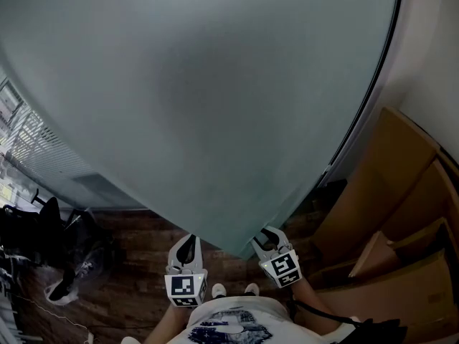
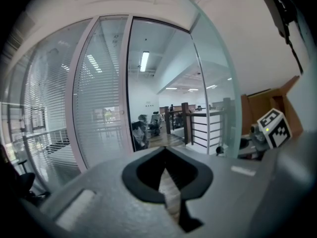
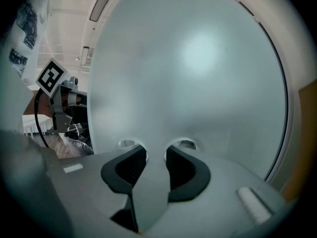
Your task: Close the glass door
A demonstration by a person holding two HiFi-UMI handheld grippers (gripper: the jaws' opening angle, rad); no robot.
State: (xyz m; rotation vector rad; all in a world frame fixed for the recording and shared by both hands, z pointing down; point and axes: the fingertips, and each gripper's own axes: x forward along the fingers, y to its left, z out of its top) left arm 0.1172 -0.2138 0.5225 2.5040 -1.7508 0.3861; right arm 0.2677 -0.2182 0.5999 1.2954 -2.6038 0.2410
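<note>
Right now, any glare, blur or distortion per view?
Head view: frosted glass door fills frame, edges bowed by fisheye, floor dark. Left gripper view: bright office sharp, left gripper soft. Right gripper view: glare patch on the door, right gripper blurred.

The large frosted pale-green glass door (image 1: 215, 106) looks smooth and matt; the dark wooden plank floor (image 1: 136, 231) has a slight sheen; the brown cardboard boxes (image 1: 401, 192) are dull.
</note>
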